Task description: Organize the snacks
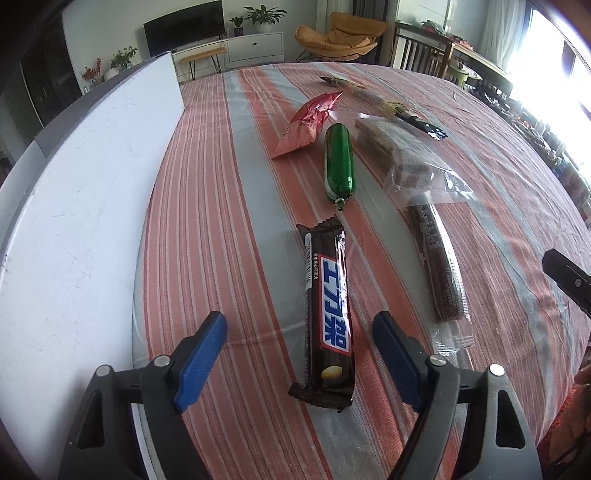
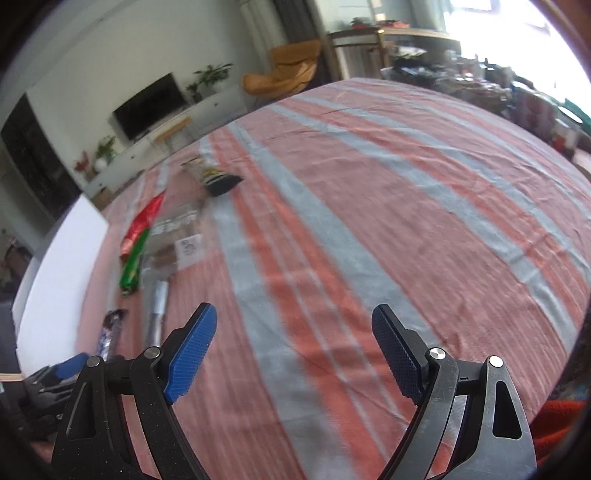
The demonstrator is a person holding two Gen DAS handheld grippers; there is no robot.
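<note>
A brown Snickers bar (image 1: 328, 314) lies on the striped tablecloth (image 1: 229, 206), its near end between the open fingers of my left gripper (image 1: 300, 328). Beyond it lie a green foil sausage (image 1: 339, 164), a red snack bag (image 1: 309, 123), a clear pack of brown biscuits (image 1: 399, 155), a long dark stick pack (image 1: 439, 258) and a yellow-black stick pack (image 1: 388, 105). My right gripper (image 2: 294, 325) is open and empty above bare cloth (image 2: 369, 206); the snacks (image 2: 136, 251) lie blurred to its left. The left gripper's tip also shows in the right wrist view (image 2: 68, 365).
A white box wall (image 1: 85, 206) runs along the table's left side, also seen in the right wrist view (image 2: 59, 277). The right gripper's black tip (image 1: 569, 280) shows at the right. Beyond the table stand a TV (image 1: 184, 26), an orange chair (image 1: 340, 37) and wooden chairs (image 1: 421, 51).
</note>
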